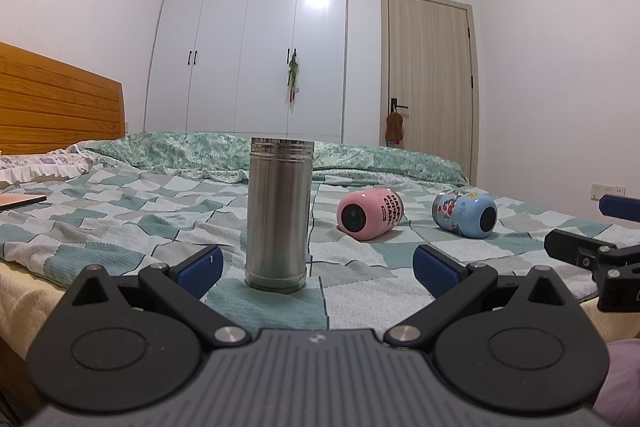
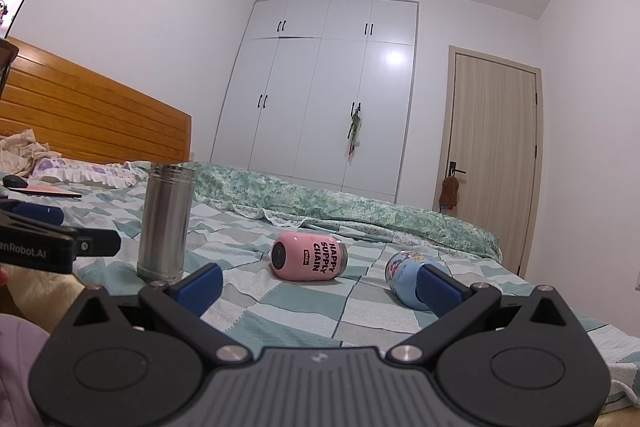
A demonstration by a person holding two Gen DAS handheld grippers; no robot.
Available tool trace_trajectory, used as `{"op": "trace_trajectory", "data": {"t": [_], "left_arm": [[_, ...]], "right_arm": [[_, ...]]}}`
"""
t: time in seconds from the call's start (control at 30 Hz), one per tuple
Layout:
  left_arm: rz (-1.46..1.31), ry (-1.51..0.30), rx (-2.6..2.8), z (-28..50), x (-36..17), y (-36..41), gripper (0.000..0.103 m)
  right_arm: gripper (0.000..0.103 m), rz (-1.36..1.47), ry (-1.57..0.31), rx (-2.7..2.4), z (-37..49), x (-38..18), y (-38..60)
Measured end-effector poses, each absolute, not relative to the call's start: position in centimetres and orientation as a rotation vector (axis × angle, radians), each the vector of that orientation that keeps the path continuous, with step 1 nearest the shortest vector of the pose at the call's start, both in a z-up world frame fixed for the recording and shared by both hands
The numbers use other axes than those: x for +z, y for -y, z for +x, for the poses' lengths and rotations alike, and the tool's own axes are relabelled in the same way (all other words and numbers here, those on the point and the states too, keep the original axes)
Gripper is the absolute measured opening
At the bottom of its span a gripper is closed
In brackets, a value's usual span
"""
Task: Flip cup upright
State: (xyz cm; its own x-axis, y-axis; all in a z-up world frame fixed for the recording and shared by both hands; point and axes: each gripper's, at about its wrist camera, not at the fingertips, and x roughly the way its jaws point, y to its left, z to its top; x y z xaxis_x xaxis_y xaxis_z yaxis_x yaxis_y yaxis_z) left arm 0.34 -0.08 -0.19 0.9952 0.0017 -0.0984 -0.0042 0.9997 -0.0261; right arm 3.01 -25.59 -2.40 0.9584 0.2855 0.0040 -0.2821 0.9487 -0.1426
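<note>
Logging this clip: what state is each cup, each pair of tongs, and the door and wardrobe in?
Steel cup: upright, free.
Pink cup: on its side.
Blue cup: on its side.
Left tongs: open, empty.
Right tongs: open, empty.
Door: closed.
Wardrobe: doors closed.

Three cups (image 1: 277, 211) on checked bed (image 1: 120, 223)
</note>
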Motion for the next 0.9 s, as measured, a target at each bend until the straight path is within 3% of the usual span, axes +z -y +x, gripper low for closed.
{"op": "trace_trajectory", "data": {"t": [0.43,0.9], "left_arm": [[0.059,-0.146,-0.100,2.9,2.2,4.0,0.103],[0.274,-0.324,-0.178,15.4,7.7,11.4,0.103]], "right_arm": [[0.103,-0.127,-0.005,0.331,5.7,-0.2,28.8],[0.103,-0.138,-0.069,0.331,14.0,2.7,34.9]]}}
